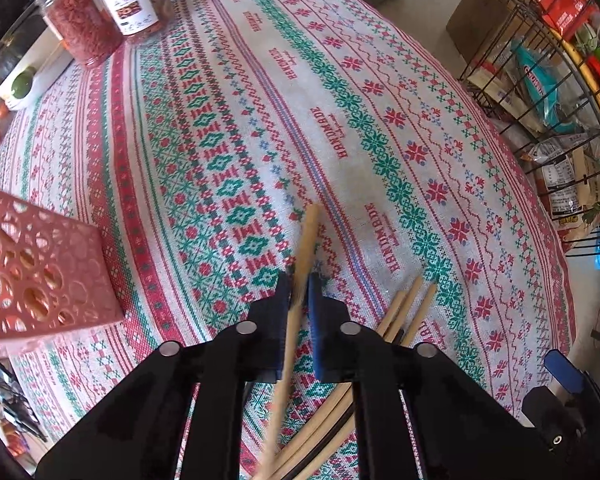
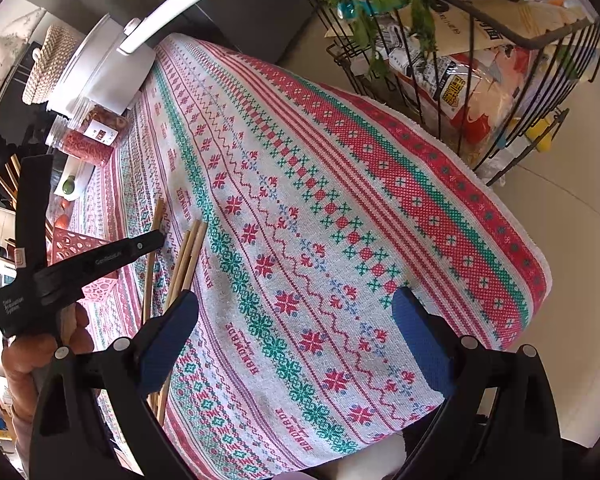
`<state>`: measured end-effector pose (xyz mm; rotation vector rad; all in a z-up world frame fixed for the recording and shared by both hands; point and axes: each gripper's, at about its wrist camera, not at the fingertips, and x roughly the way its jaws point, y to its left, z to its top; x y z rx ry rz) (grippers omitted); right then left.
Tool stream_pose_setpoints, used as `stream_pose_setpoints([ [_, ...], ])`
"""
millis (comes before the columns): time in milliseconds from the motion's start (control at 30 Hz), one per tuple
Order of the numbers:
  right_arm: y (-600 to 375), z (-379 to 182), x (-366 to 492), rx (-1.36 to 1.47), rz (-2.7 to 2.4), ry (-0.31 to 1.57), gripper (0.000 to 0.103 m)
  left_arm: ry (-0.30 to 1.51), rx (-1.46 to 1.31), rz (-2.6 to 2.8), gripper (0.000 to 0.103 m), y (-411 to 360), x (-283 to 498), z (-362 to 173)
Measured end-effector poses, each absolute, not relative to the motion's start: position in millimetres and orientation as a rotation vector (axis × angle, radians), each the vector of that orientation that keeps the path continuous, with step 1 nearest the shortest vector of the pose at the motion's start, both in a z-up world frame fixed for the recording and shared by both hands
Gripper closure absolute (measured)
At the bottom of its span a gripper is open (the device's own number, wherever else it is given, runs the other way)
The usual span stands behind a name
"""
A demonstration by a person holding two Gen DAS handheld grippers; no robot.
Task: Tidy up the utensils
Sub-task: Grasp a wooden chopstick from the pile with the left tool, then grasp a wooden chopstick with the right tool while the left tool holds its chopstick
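Note:
My left gripper point(image 1: 300, 286) is shut on one wooden chopstick point(image 1: 305, 248) and holds it lifted above the patterned tablecloth point(image 1: 228, 128). Several more chopsticks point(image 1: 410, 308) lie on the cloth just right of its fingers. A pink perforated holder point(image 1: 40, 276) stands to the left. In the right wrist view my right gripper point(image 2: 296, 312) is open and empty above the cloth. There the loose chopsticks point(image 2: 188, 260) lie by its left finger, the left gripper point(image 2: 156, 240) holds the lifted chopstick point(image 2: 154, 248), and the pink holder point(image 2: 80, 244) sits behind.
Two jars of red dried goods point(image 1: 100, 12) stand at the far left corner, with a white pot point(image 2: 100, 68) behind them. A black wire rack point(image 1: 548, 80) of packaged food stands off the table's right edge. The table edge point(image 2: 532, 248) drops to the floor on the right.

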<state>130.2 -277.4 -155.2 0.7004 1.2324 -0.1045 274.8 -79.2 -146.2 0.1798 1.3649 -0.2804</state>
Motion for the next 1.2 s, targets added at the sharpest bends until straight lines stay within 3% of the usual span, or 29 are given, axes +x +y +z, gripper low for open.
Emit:
stream_pose_setpoints([
  [833, -230, -168, 177, 0.742, -0.166, 1.260, 0.011, 0.940, -0.110, -0.247, 0.097, 40, 111, -40],
  [967, -216, -170, 194, 0.736, -0.237, 1.291, 0.021, 0.885, -0.113, -0.260, 0.097, 53, 99, -26],
  [1067, -206, -168, 200, 0.651, -0.283, 1.291, 0.036, 0.874, -0.142, -0.267, 0.097, 58, 98, -23],
  [1200, -192, -169, 209, 0.567, -0.335, 1.308, 0.041, 0.863, -0.152, -0.266, 0.097, 63, 94, -18],
])
